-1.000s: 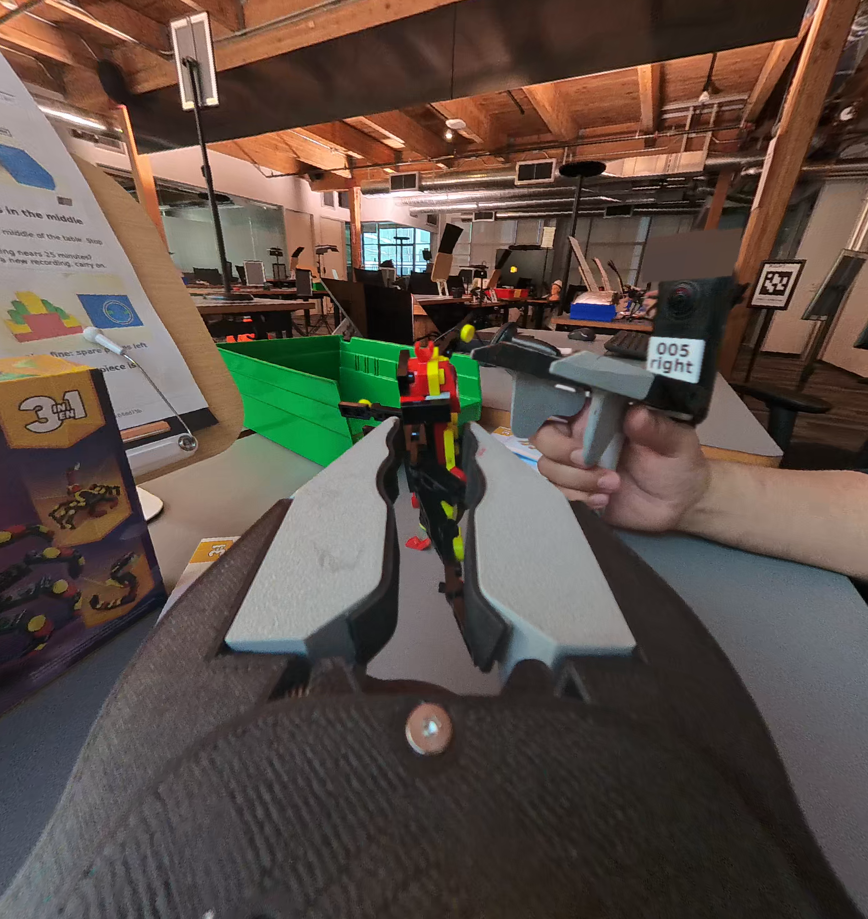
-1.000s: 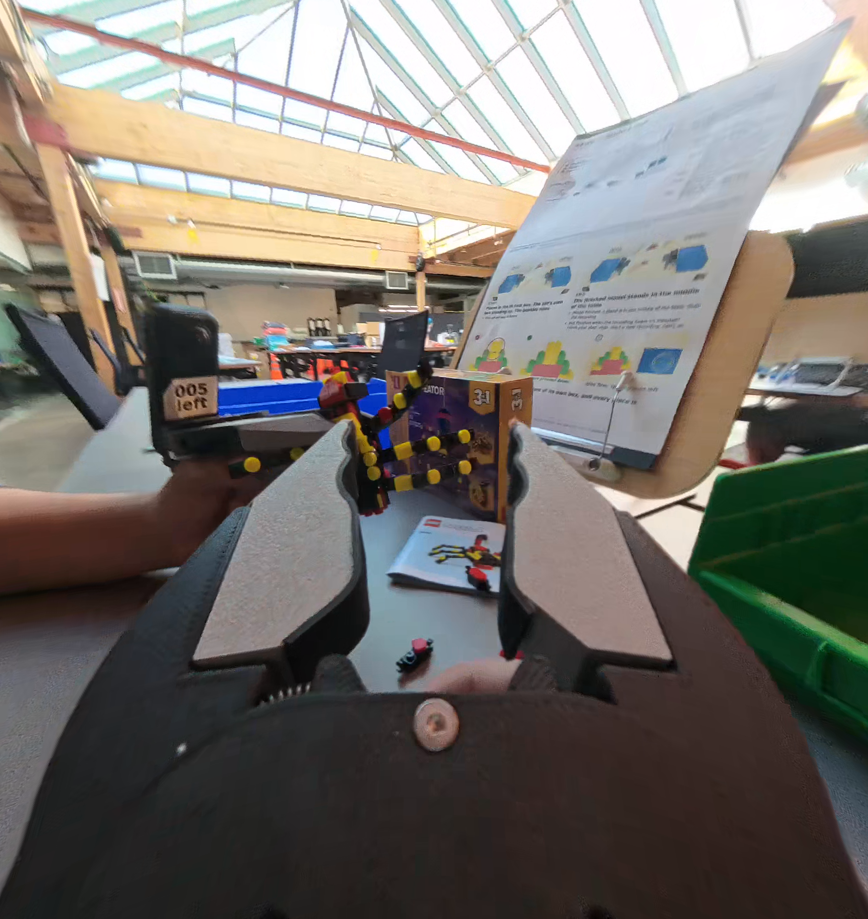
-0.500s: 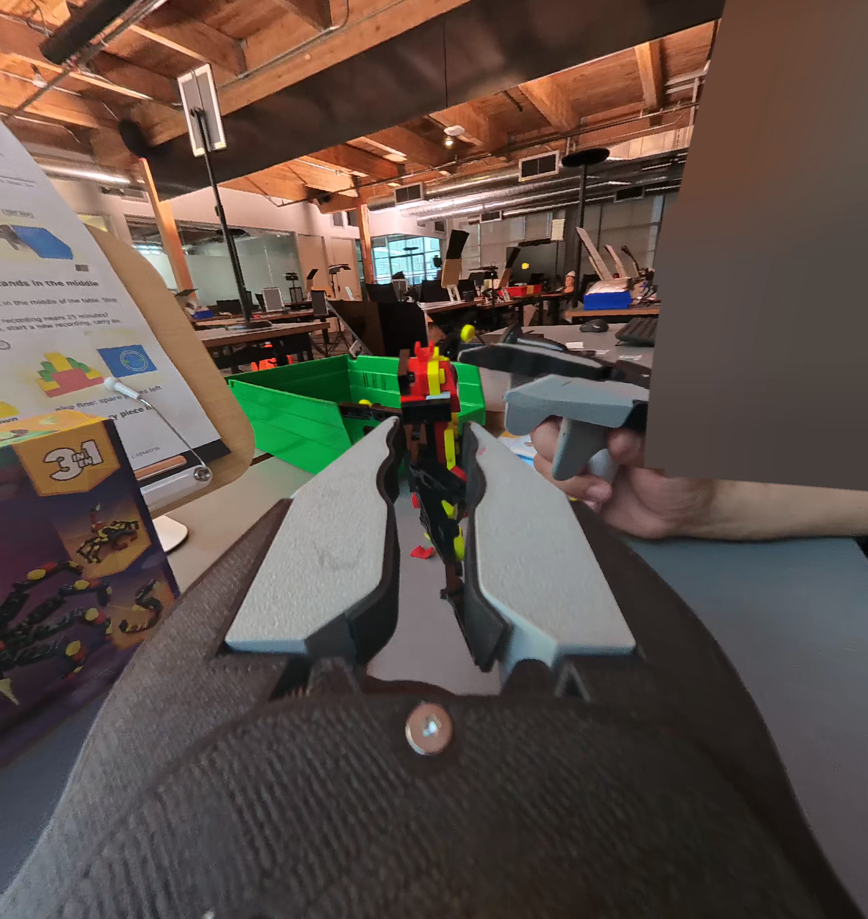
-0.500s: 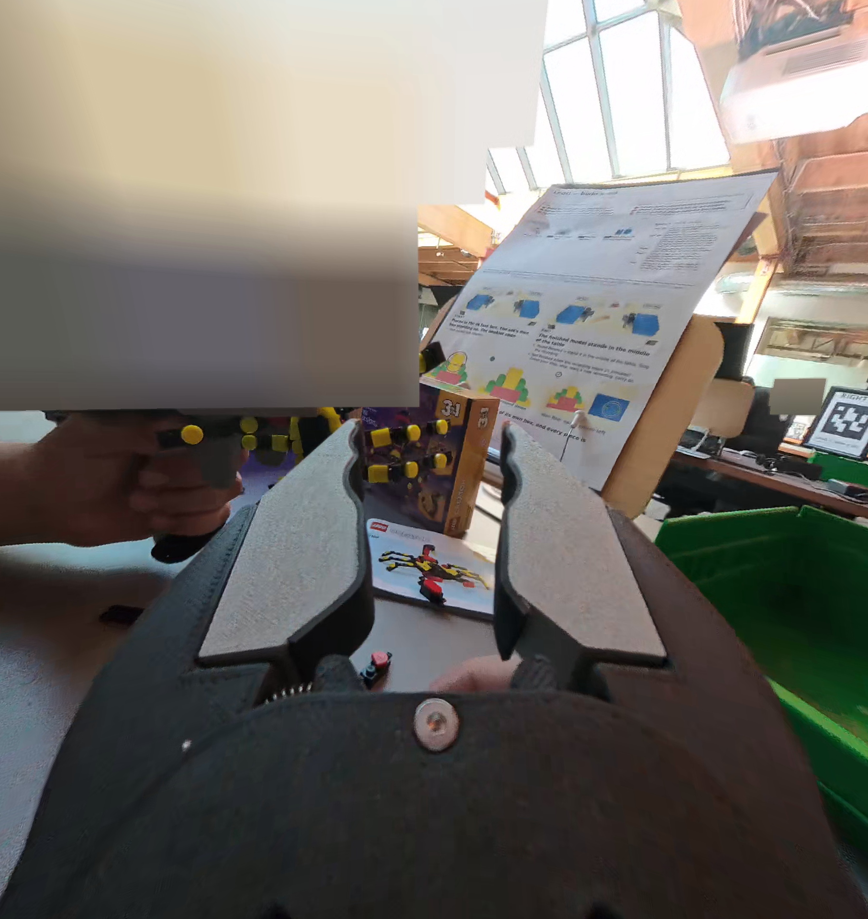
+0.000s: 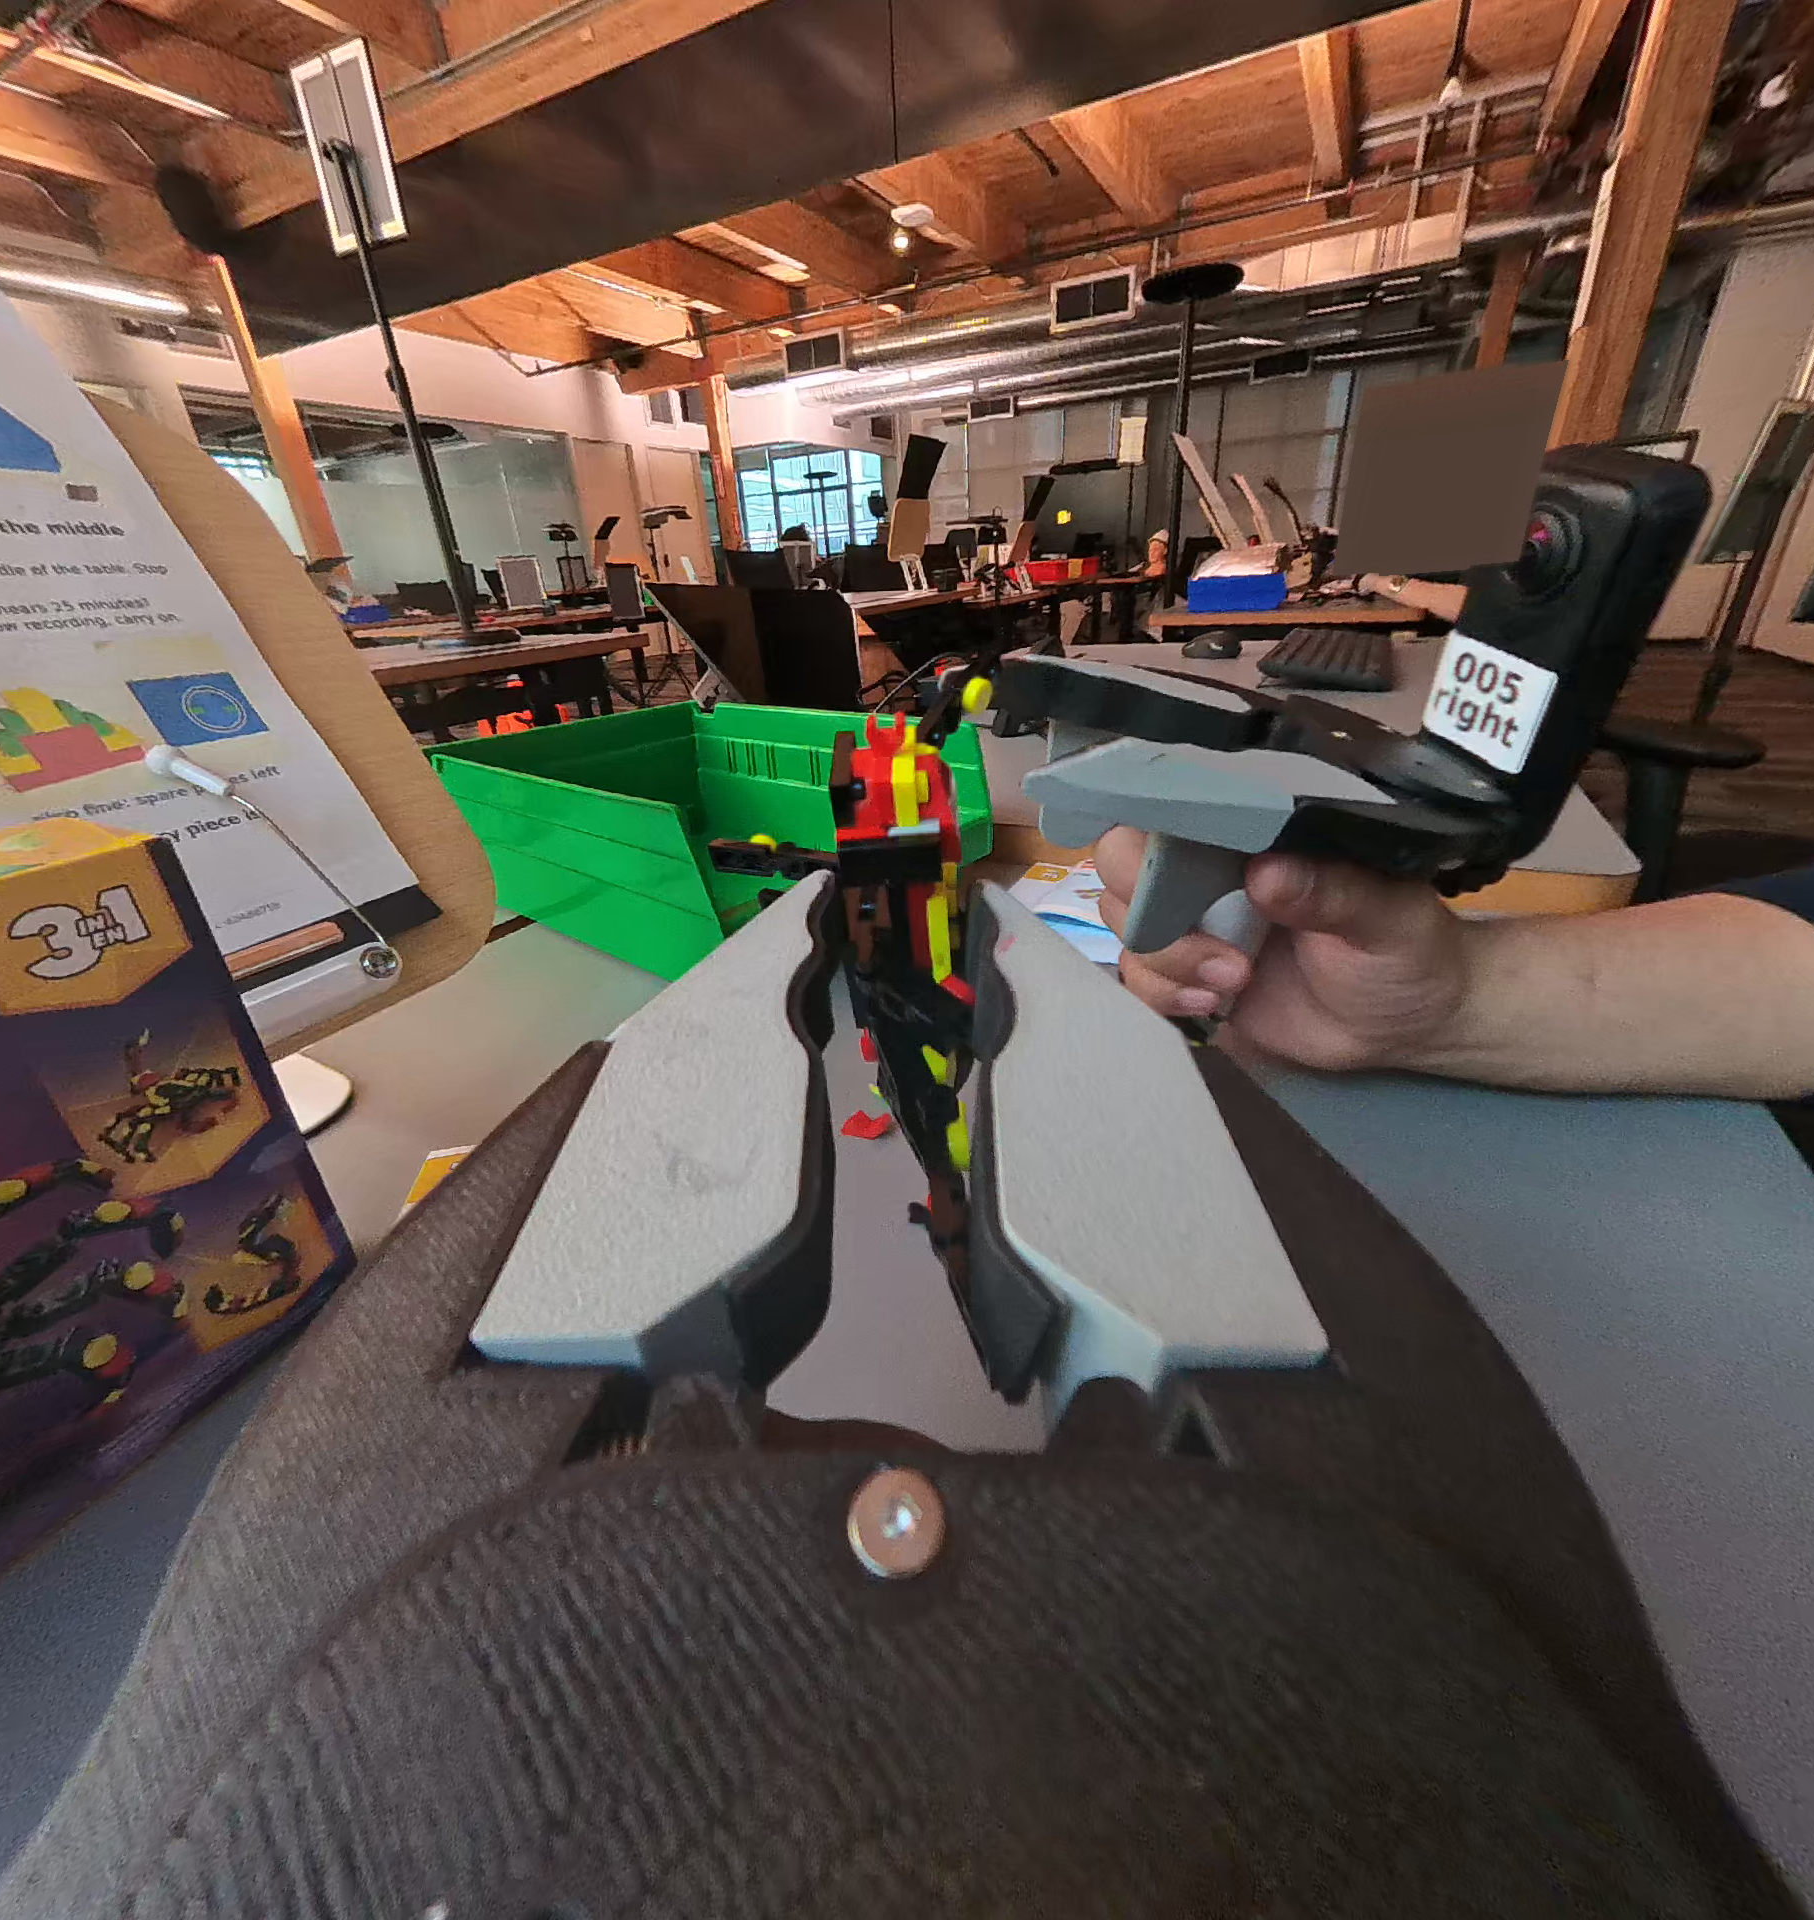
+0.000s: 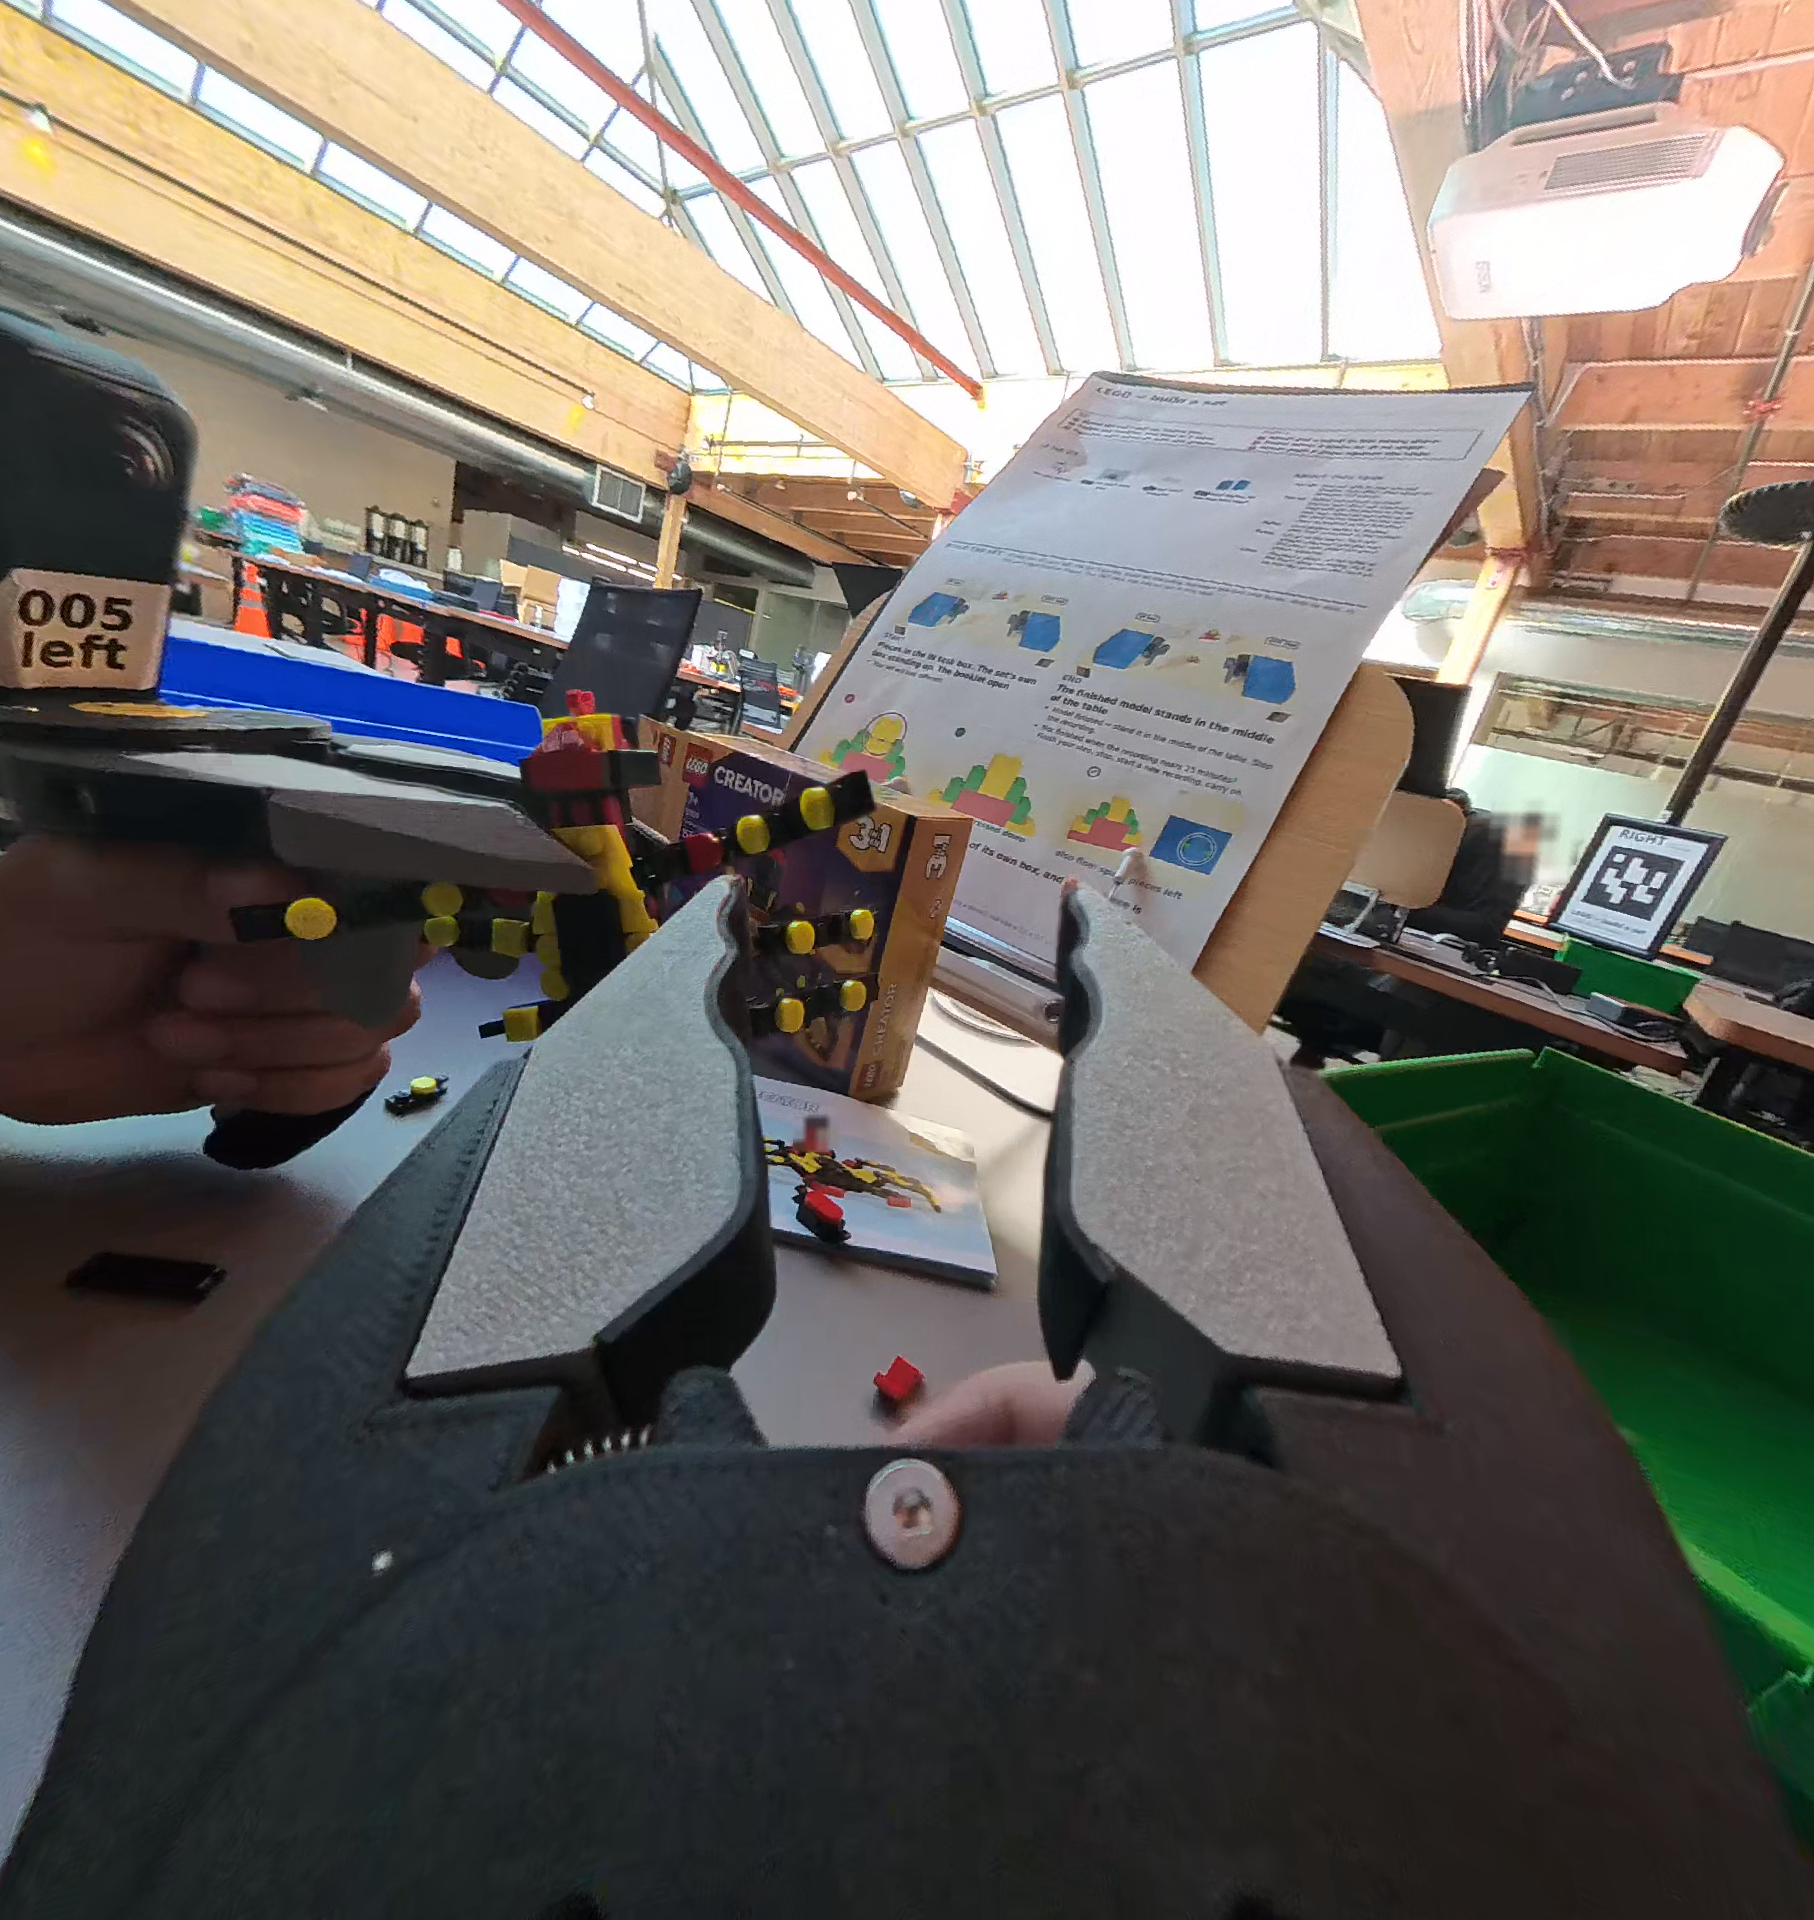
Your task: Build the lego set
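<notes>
My left gripper (image 5: 898, 904) is shut on a red, black and yellow brick model (image 5: 898, 821) and holds it upright above the grey table (image 5: 1505, 1247). The right wrist view shows that gripper (image 6: 560, 852) at the left, with the model (image 6: 591, 790) in its tips and the yellow-studded legs (image 6: 820, 935) sticking out. My right gripper (image 6: 892, 899) is open and holds nothing. The model's legs lie just beyond its left fingertip (image 6: 721, 914). In the left wrist view, the right gripper (image 5: 1028, 727) is level with the model's top, close to a yellow-tipped leg (image 5: 974, 691).
A green bin (image 5: 591, 821) stands behind the model, also at the right (image 6: 1661, 1247). The purple and orange set box (image 6: 830, 831), a booklet (image 6: 872, 1195) and a printed sheet on a wooden stand (image 6: 1142, 675) stand ahead. Loose pieces lie on the table: red (image 6: 898, 1382), black (image 6: 144, 1276).
The left gripper has kept its hold on the model. The right gripper has swung up and left, so the model's legs now lie by its fingertips; its jaws stay open.
</notes>
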Action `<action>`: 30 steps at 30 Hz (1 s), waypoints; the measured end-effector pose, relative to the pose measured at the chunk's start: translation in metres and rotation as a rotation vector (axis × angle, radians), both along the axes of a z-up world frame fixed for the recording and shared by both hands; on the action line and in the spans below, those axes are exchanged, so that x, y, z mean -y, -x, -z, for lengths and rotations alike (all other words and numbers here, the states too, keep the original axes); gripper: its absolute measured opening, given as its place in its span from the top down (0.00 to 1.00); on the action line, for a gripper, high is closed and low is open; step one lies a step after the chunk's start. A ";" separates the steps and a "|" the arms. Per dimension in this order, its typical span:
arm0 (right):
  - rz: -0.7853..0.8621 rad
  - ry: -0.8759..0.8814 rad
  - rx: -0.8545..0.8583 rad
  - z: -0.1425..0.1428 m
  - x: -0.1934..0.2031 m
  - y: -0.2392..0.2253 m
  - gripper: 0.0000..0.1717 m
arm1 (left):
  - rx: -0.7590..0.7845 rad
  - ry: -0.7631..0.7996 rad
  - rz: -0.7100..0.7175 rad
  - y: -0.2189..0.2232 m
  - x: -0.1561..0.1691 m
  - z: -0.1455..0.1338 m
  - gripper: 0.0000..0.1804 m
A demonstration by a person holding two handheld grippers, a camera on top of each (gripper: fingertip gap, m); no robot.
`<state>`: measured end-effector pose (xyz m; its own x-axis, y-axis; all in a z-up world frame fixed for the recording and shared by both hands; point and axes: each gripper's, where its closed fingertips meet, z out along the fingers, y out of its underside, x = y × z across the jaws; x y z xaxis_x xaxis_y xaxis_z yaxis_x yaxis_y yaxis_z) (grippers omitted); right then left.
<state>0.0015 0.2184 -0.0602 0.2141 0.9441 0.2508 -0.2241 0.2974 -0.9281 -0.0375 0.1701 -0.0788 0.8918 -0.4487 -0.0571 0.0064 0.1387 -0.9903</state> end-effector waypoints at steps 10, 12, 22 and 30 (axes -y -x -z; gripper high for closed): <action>-0.055 0.148 0.042 0.010 -0.022 -0.004 0.66 | 0.015 0.007 -0.019 0.003 -0.004 0.006 0.88; -0.065 0.151 0.038 0.009 -0.024 -0.006 0.66 | 0.011 0.002 -0.025 0.003 -0.003 0.005 0.88; -0.149 0.145 0.099 0.020 -0.010 0.002 0.68 | 0.002 0.007 0.003 -0.005 -0.004 0.005 0.88; -0.036 0.200 0.035 0.014 -0.036 -0.015 0.69 | -0.024 0.002 -0.044 0.003 -0.006 0.004 0.88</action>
<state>0.0163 0.2546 -0.0741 0.1736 0.9827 0.0645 -0.1981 0.0990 -0.9752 -0.0404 0.1758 -0.0830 0.9092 -0.4091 -0.0778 -0.0235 0.1363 -0.9904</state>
